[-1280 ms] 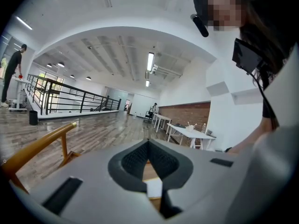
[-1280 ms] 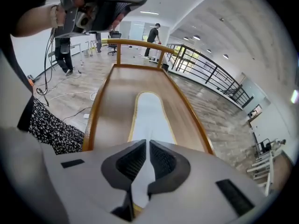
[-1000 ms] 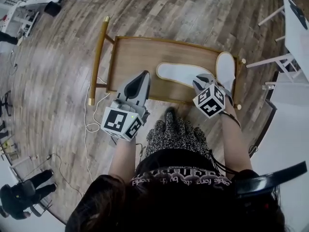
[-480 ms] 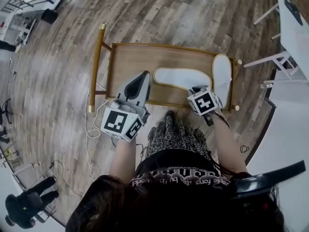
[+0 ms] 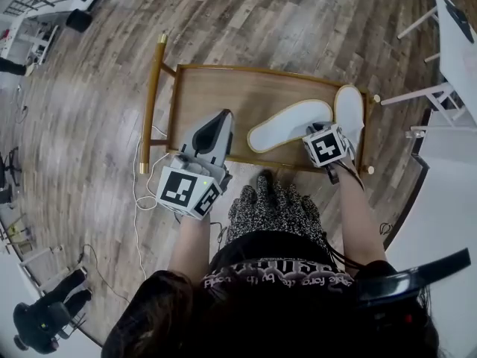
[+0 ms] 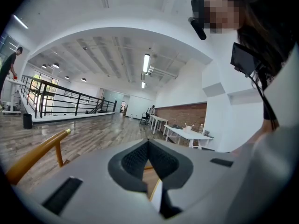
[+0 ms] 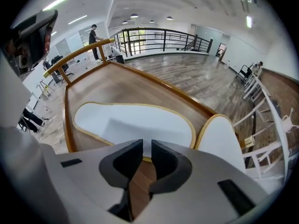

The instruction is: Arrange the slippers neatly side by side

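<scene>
- R gripper (image 7: 146, 143): jaws pinched to a slit on the near rim of the left slipper (image 7: 135, 120). I take it by the edge bc it's flat and thin, w/ no other purchase.
- That slipper lies flat in the tray (image 5: 216, 88) but skewed. One end points toward mid-tray and the other touches the right slipper (image 7: 219, 146), so the pair makes a V, not parallel.
- Right slipper lies along the tray's right wall, lengthwise away from me, so I treat it as the reference. My read: the free end of the held one must swing round till the two lie alongside.
- L gripper (image 6: 148, 146): jaws together, nothing in them. It hangs over the tray's near-left edge, looking across the room, prob. parked there so the R side has room.
- In the way: the tray's raised near rim sits just under the R jaws and could snag the slipper if I drag toward me. The right wall limits any shift that way.
- Around: handle bar (image 5: 151, 99) at the tray's left, cable (image 5: 141, 192) on the floor beside it, my knee (image 5: 272, 203) near the rim, white table (image 5: 456, 43) at far right. None is in the swing path, afaict.
</scene>
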